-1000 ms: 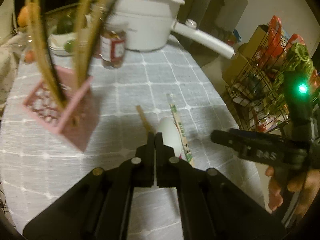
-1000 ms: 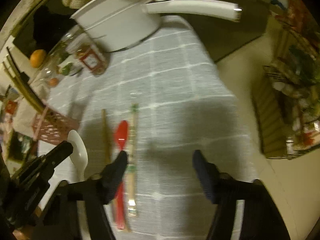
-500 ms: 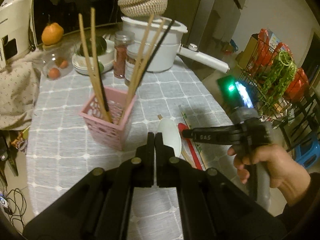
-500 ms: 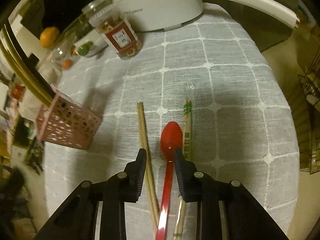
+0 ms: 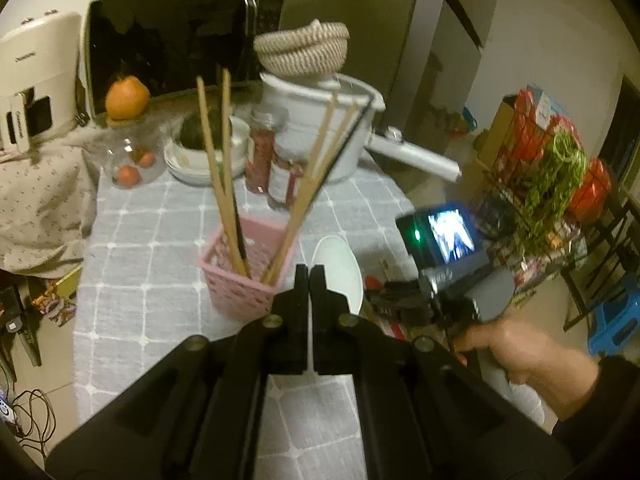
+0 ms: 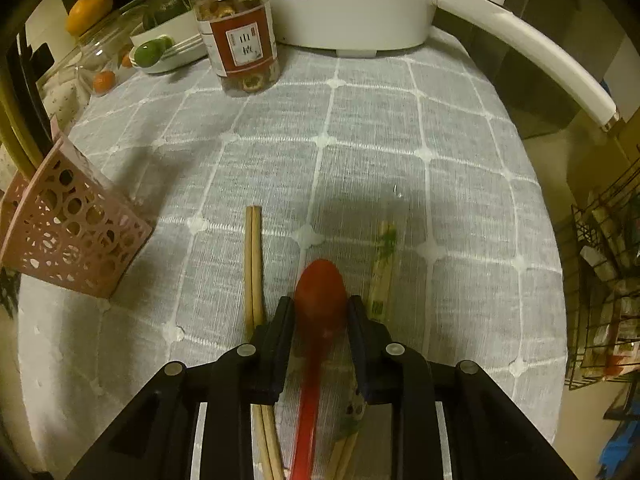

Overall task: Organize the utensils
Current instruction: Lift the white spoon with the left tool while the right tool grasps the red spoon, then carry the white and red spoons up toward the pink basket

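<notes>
A glossy red spoon [image 6: 320, 296] is lying with its oval bowl between the fingers of my right gripper [image 6: 320, 316], which is pointing steeply down at the checked desk [image 6: 360, 152] and clenching on that bowl, bare wooden chopsticks [image 6: 254, 264] just to its left and a wrapped pair [image 6: 382, 272] just to its right. My left gripper [image 5: 309, 280] is pinching a smooth white spoon [image 5: 338, 268], its bowl showing just past the fingertips, with the perforated pink basket [image 5: 244, 280] just left of them.

A home kitchen is shown: a microwave [image 5: 168, 36] and a white electric pot [image 6: 348, 4] are seen beyond the grippers on a cloth-covered worktop [image 6: 400, 140], with a jar of dried fruit [image 6: 240, 40] and a wire rack of packaged food [image 5: 552, 168] nearby.
</notes>
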The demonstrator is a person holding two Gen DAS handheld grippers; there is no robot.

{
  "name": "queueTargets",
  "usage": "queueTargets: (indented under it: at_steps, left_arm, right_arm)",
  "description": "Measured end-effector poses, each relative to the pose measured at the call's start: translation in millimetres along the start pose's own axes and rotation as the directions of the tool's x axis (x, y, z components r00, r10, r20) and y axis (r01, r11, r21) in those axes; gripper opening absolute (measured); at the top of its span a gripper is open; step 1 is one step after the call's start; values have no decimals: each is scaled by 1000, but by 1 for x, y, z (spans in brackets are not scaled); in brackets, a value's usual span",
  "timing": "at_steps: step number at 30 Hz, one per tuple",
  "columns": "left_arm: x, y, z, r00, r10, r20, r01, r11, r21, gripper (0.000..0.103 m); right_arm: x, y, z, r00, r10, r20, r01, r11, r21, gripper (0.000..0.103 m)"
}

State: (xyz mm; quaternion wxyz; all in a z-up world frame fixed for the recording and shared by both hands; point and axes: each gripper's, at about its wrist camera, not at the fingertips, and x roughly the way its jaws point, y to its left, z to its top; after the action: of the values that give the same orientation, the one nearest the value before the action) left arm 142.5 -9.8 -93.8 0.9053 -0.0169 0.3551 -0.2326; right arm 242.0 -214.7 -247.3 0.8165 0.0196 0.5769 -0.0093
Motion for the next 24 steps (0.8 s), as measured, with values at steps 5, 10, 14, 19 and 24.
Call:
queueTargets:
  at_steps: [5,10,14,19,24]
  left_arm:
    - [-26,7,18,987,46,151,-40,998,-44,1]
    - [-39,13,34,938,155,310,-146,988,-53,1]
    - [-37,20,41,897,222,383,-211,975,-71,1]
    - [-23,29,48,843,299,447,-281,954,-107,1]
    - [0,36,44,804,376,460,-356,925,-133,1]
  right_arm:
    - [-14,-6,-1,998,9,66,-10,1000,6,26]
    - [-46,-13,-7,987,31,156,-36,999,29,26]
    - [-69,-12,-9,974,54,222,-62,998,31,26]
    - [-90,-8,-14,953,70,295,-79,997,19,26]
    - [-107,-4,-15,933,91,347,-102,995,14,26]
